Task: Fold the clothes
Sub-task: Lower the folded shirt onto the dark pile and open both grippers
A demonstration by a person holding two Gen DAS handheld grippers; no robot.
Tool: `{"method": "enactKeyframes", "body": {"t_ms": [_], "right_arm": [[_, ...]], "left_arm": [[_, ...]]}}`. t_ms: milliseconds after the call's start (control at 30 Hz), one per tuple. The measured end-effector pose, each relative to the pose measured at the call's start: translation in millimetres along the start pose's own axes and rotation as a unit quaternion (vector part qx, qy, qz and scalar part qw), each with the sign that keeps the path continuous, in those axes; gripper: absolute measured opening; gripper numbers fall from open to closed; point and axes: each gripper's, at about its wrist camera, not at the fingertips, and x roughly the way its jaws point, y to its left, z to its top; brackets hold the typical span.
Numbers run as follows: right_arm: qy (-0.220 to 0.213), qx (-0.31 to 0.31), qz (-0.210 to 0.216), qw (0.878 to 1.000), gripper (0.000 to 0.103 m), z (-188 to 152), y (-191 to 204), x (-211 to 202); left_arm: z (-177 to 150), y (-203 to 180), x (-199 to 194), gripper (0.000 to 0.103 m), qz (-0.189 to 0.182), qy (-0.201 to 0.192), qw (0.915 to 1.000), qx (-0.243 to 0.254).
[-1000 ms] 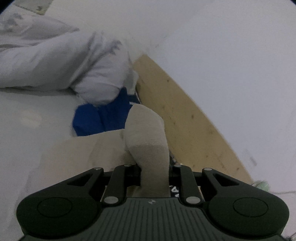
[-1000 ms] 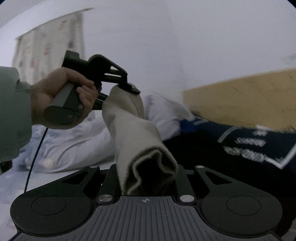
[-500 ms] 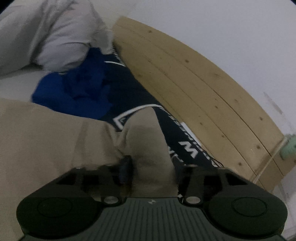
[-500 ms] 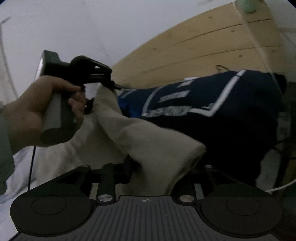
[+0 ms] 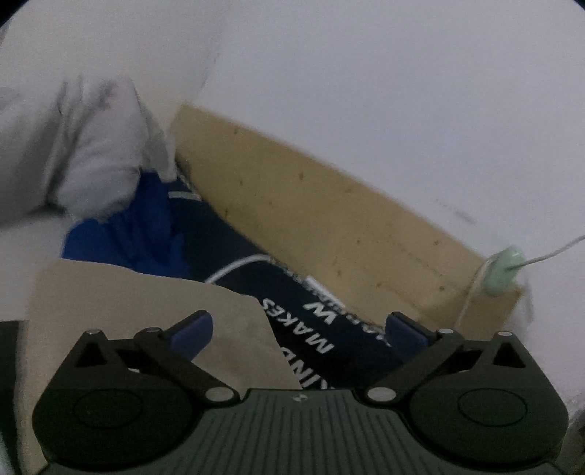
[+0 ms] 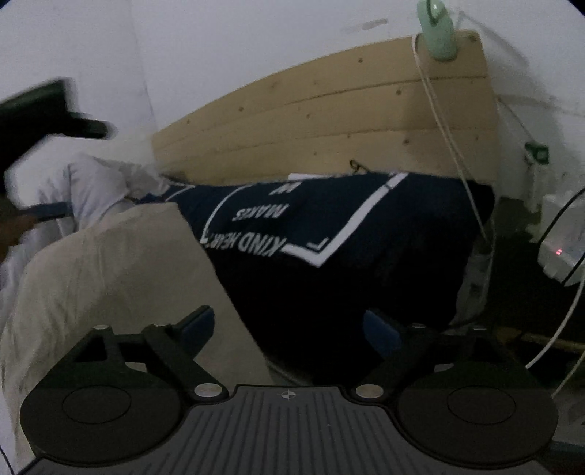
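Lying flat on the bed: beige garment [image 5: 146, 314], its edge overlapping a navy pillow [image 6: 347, 234] lettered "KIND HEART", propped against the wooden headboard [image 6: 329, 120]. Opening wide over that cloth: left gripper [image 5: 298, 329], jaws spreading, pads clear of the fabric, gripping nothing. Opening likewise: right gripper [image 6: 289, 325], pads apart above garment edge and pillow, holding nothing. Sitting behind: blue cloth [image 5: 128, 226] beneath a white duvet [image 5: 73, 153]. Clipped on the headboard corner: green clamp [image 6: 437, 33] with white cable [image 6: 449, 146].
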Motion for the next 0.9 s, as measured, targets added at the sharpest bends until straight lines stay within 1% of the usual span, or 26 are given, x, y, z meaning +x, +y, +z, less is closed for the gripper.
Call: {"method": "enactKeyframes", "body": {"t_ms": [100, 167, 267, 367, 467, 633, 800, 900], "right_arm": [[-0.022, -0.018, 0.008, 1.0, 0.093, 7, 8, -20], [-0.033, -0.031, 0.018, 0.999, 0.094, 12, 16, -36], [-0.051, -0.052, 0.044, 0.996, 0.1, 17, 32, -72], [-0.06, -0.074, 0.077, 0.993, 0.102, 14, 54, -103], [-0.057, -0.09, 0.11, 0.988, 0.102, 10, 80, -130], [-0.049, -0.119, 0.169, 0.977, 0.103, -2, 127, -169], [-0.034, -0.136, 0.224, 0.964, 0.103, -13, 174, -210], [-0.02, -0.153, 0.258, 0.954, 0.103, -16, 201, -234]], "left_arm": [[-11, 10, -65, 0.103, 0.002, -0.038, 0.9993, -0.007], [-18, 19, -102, 0.103, 0.012, -0.055, 0.9983, -0.009], [-30, 36, -152, 0.103, 0.037, -0.067, 0.9971, -0.004], [-37, 50, -200, 0.103, 0.062, -0.077, 0.9952, 0.004], [-39, 64, -245, 0.103, 0.083, -0.088, 0.9926, 0.006], [-40, 84, -320, 0.103, 0.123, -0.107, 0.9865, 0.009], [-39, 102, -385, 0.103, 0.16, -0.122, 0.9795, 0.003], [-37, 110, -421, 0.103, 0.184, -0.128, 0.9746, -0.002]]}}
